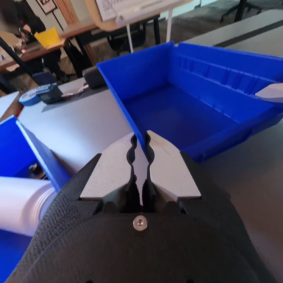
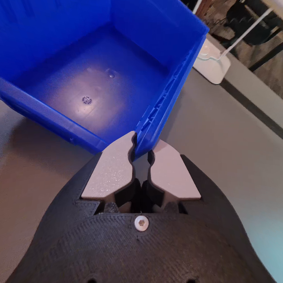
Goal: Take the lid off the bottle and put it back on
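A white bottle (image 1: pixel 19 203) lies on its side at the lower left of the left wrist view, its threaded neck (image 1: pixel 44 199) bare, with no lid on it. It rests in a second blue bin (image 1: pixel 12 145), where a small dark object (image 1: pixel 34 168) also lies, too blurred to name. An empty blue bin (image 1: pixel 137 73) stands on the grey table. My left gripper (image 1: pixel 140 134) is closed on that bin's left wall near the front corner. My right gripper (image 2: pixel 144 140) is closed on the bin's (image 2: pixel 153 23) right wall, one finger inside and one outside. One right finger (image 1: pixel 269 93) shows in the left wrist view.
A blue tape roll (image 1: pixel 29 98), a dark box (image 1: pixel 49 95) and a dark case (image 1: pixel 93 79) sit at the table's far left. A white lamp base (image 2: pixel 212 67) stands beyond the bin on the right. Desks, a yellow bin and a person are in the background. One gripper's finger ends stand about 20 cm off the other's.
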The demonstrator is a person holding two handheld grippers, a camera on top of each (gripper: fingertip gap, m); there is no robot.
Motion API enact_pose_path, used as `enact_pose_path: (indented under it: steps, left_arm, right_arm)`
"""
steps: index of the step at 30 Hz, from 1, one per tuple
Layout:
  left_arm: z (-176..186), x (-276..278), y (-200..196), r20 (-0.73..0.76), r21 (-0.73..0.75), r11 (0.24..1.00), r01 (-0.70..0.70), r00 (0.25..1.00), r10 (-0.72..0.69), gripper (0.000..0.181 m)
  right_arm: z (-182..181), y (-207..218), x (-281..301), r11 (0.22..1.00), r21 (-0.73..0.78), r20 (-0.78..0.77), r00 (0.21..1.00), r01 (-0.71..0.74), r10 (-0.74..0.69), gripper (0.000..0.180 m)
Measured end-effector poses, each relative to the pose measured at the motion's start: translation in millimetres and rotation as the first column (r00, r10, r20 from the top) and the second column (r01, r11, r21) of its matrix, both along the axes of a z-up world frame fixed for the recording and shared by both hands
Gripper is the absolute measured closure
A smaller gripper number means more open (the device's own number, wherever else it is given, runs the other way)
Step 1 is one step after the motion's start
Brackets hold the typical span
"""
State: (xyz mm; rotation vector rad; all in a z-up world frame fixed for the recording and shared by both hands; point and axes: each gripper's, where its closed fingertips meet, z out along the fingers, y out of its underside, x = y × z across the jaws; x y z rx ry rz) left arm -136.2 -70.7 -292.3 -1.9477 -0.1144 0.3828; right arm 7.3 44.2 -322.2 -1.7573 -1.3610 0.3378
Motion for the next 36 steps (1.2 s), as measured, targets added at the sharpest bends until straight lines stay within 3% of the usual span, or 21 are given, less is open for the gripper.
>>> enact_pose_path:
  steps: [7, 16, 23, 33, 35, 36]
  left_arm:
    - [29, 84, 74, -0.089, 0.083, 0.977, 0.195, 0.978, -0.187, 0.17]
    - [10, 216, 160, -0.115, 0.1, 0.89, 0.445, 0.894, -0.434, 0.168]
    - [-16, 269, 171, -0.097, 0.072, 0.835, 0.546, 0.837, -0.539, 0.165]
    - [-34, 286, 170, 0.063, 0.048, 0.775, 0.631, 0.772, -0.633, 0.158]
    - [-34, 289, 168, 0.096, 0.048, 0.738, 0.673, 0.732, -0.674, 0.15]
    - [-34, 289, 166, 0.111, 0.054, 0.719, 0.693, 0.712, -0.694, 0.129]
  right_arm:
    - [25, 48, 96, 0.98, 0.085, -0.071, 0.982, 0.182, -0.176, 0.169]
    - [10, 100, 245, 0.905, 0.028, -0.111, 0.901, 0.425, -0.42, 0.17]
    - [-6, 113, 301, 0.854, -0.015, -0.167, 0.841, 0.52, -0.515, 0.173]
    - [-13, 120, 319, 0.801, -0.006, -0.176, 0.788, 0.599, -0.59, 0.172]
    - [-16, 121, 320, 0.782, -0.052, -0.209, 0.759, 0.621, -0.617, 0.172]
    - [-15, 122, 322, 0.766, -0.072, -0.229, 0.737, 0.639, -0.636, 0.169]
